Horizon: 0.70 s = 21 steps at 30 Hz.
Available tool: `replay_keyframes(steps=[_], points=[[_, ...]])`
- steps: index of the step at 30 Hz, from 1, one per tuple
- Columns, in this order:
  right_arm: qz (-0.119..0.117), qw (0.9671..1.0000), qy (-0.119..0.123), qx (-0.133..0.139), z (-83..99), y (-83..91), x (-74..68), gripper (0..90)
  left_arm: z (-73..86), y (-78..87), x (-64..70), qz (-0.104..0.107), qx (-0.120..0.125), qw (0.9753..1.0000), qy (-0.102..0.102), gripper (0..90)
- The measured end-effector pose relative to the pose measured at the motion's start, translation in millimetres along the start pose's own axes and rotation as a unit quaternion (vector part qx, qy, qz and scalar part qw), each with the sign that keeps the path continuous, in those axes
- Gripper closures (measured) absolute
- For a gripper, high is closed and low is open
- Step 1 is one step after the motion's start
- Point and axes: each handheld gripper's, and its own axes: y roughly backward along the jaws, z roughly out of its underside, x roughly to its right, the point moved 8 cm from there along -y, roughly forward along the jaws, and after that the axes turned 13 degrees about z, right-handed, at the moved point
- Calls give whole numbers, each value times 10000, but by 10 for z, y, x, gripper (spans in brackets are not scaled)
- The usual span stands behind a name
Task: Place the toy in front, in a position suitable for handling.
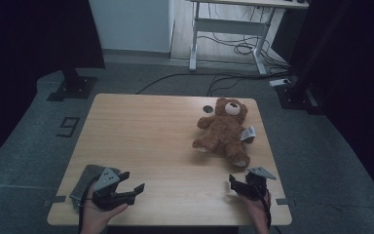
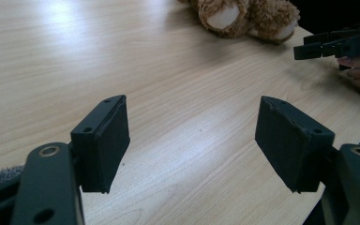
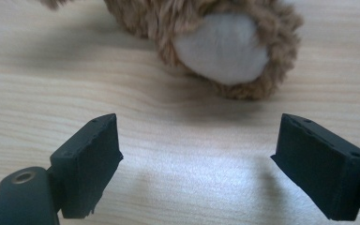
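- A brown plush teddy bear [image 1: 225, 130] with a cream muzzle and cream foot soles lies on its back on the far right part of the light wooden table [image 1: 151, 136], head toward the far edge, feet toward the person.
- A white fabric label [image 1: 249, 133] sticks out at the bear's side.
- The right tongs [image 1: 238, 183] sit low over the table just short of the bear's nearer foot, jaws spread wide and holding nothing; in the right gripper view the cream sole lies just ahead of the gap [image 3: 197, 159], not touching either jaw.
- The left tongs [image 1: 131, 181] hover near the front left corner, well apart from the bear, jaws wide and empty [image 2: 192, 140].
- A grey cloth [image 1: 84, 181] lies at the table's front left edge, partly under the left hand.
- Beyond the table, cables trail across a grey floor.
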Motion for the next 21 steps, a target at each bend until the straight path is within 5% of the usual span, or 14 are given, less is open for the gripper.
replay_keyframes(steps=[5, 9, 21], points=[[-134, 9998, -52, 137, -24, 49, 24, 141, -24, -24, 12, -3, 28, 10000, -38, 265], [-306, 9992, -124, 223, -42, 78, 41, 141, 54, -99, -34, -288, -194, 9993, -117, 259], [-755, 9963, -73, 395, -124, 162, -58, 131, 8, -263, 37, -100, -57, 9995, -304, 241]])
